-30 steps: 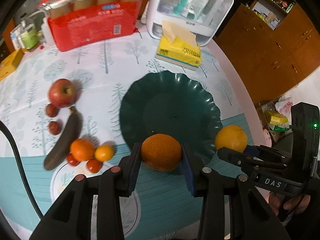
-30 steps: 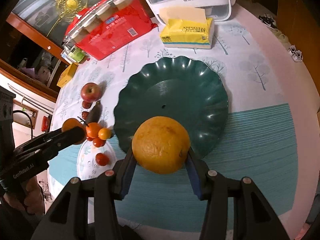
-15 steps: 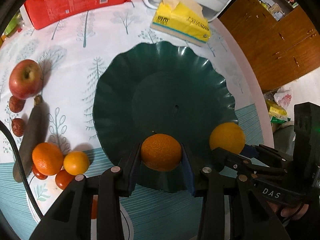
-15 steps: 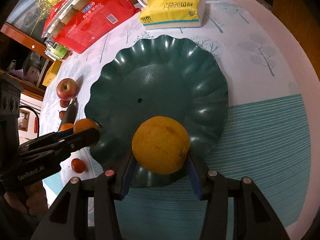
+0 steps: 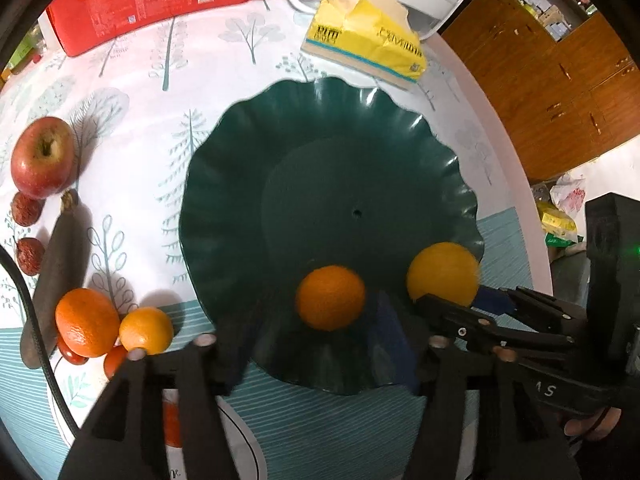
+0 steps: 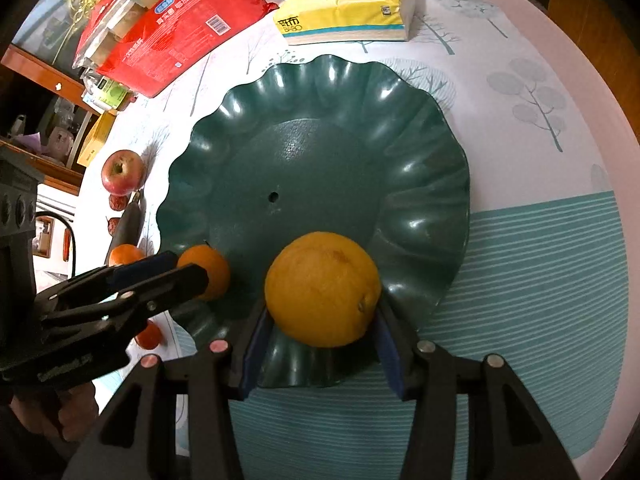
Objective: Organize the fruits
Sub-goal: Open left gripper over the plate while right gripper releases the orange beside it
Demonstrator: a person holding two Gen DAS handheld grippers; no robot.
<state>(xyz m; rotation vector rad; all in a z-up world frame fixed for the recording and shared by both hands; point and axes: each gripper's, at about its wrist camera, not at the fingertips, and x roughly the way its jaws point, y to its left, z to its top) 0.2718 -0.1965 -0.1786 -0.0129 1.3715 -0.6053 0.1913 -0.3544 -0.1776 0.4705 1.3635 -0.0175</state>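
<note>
We have the small orange (image 5: 330,298) released on the plate (image 5: 320,128), left gripper (image 5: 320,350) spread apart; right gripper (image 6: 320,336) clamps the large orange (image 6: 322,289). Apple (image 5: 42,157), banana (image 5: 56,268), tangerines (image 5: 87,322) remain at table's left edge.

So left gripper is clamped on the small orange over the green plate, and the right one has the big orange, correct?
Not quite. The left gripper is open: in the left wrist view its fingers stand wide of the small orange, with a gap on each side. That orange is over the green plate, and the right gripper does have the big orange between its fingers.
</note>
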